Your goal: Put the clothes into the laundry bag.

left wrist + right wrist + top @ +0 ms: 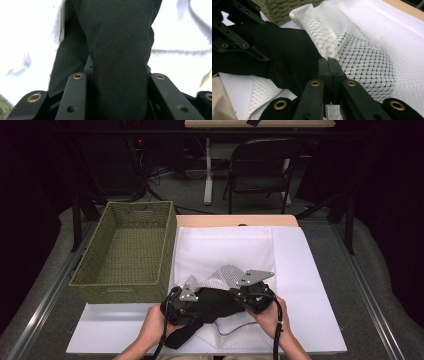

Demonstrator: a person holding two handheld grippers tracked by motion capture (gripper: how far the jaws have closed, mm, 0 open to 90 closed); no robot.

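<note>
With the right gripper (329,65) clenched on the mesh bag (367,57) and the left gripper (117,82) grasping the black garment (212,302) near the table's front edge, a weak pinch could drop the garment.

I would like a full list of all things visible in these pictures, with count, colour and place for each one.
black garment: one, black, near edge of the table, between the two grippers
mesh bag: one, white net, under and behind the garment
basket: one, green woven, left part of the table
white sheet: one, white, covers the table top
table: one, light wood edge at the far side
chair: one, dark, on the floor behind the table
left gripper: one, black, garment between its jaws
right gripper: one, black, jaws together at the mesh bag's edge
hands: two, bottom of the high view
</note>
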